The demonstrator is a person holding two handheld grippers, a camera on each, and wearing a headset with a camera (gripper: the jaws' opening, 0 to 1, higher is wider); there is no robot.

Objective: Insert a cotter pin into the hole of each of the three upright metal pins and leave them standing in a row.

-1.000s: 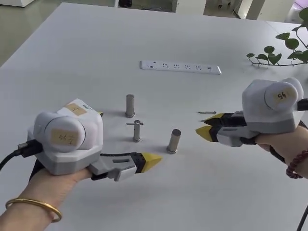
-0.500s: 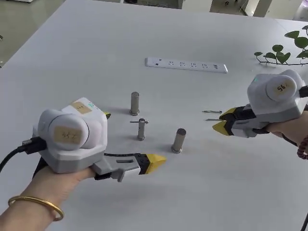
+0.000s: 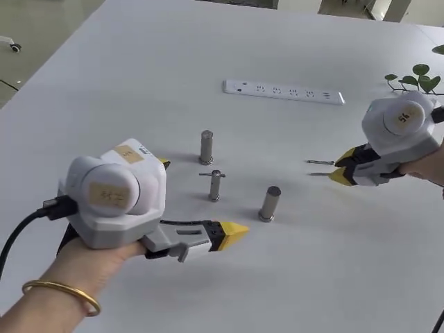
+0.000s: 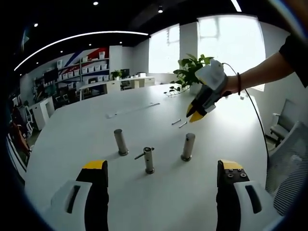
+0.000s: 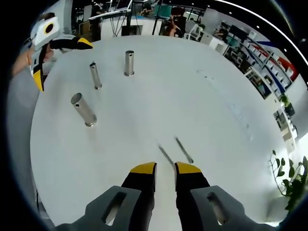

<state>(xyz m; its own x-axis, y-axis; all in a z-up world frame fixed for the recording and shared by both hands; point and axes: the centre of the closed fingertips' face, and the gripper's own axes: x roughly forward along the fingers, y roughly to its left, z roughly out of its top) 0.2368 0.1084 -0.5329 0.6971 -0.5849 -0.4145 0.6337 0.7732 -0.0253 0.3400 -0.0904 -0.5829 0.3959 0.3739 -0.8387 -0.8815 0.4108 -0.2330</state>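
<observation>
Three upright metal pins stand on the white table: the far one (image 3: 207, 147), the middle one (image 3: 215, 186) with a cotter pin through its top, and the near right one (image 3: 270, 203). Two loose cotter pins (image 3: 319, 168) lie to their right, also seen as thin cotter pins (image 5: 174, 153) just ahead of my right gripper (image 5: 165, 169). My right gripper (image 3: 341, 166) hovers at their right ends, jaws a narrow gap apart with nothing between them. My left gripper (image 3: 200, 195) is wide open in front of the pins, and the row of pins (image 4: 149, 160) stands beyond its jaws.
A white power strip (image 3: 283, 91) lies across the far side of the table. A leafy plant (image 3: 415, 76) sits at the far right. A black cable (image 3: 21, 225) trails from the left gripper's body.
My right gripper has moved right, away from the near right pin, to the ends of the loose cotter pins, and its jaws have narrowed. The left gripper has held its place.
</observation>
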